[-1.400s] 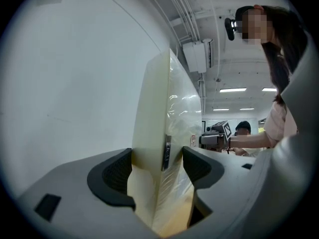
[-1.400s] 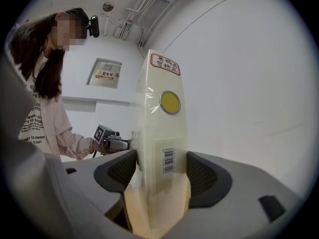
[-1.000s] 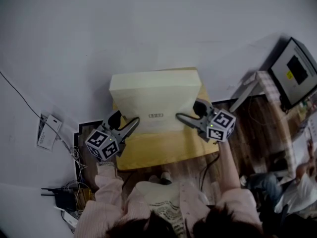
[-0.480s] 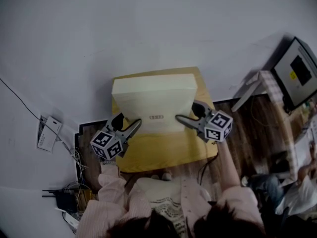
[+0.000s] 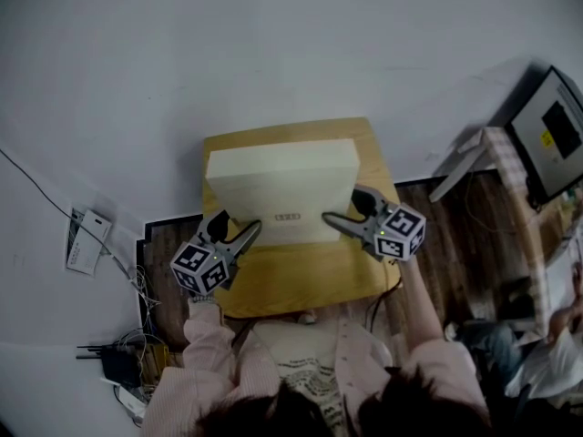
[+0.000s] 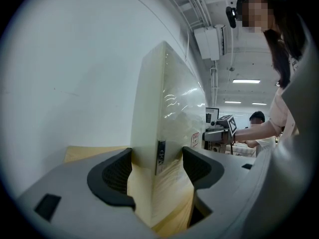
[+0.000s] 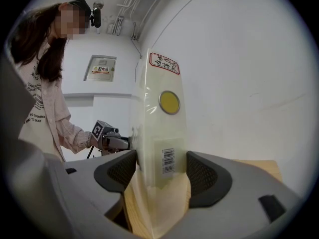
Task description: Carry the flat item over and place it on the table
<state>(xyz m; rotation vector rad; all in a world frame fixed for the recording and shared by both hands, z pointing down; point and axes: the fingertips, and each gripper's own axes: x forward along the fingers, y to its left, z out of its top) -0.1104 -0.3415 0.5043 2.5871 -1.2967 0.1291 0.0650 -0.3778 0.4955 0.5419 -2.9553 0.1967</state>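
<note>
Dim, grey and flat in the head view; brighter and strongly bowed in both gripper views.
Lit from overhead, with strip lights (image 6: 246, 81) glowing to the right of the box (image 6: 167, 113) in the left gripper view and white streaks of glare across its glossy wrap. Soft, faint shadows around the box from above. Black vignette in every corner, and straight lines curving more the farther from the box. Sharp on the box's labels, soft and smeared nearest the lens, just below the box.
</note>
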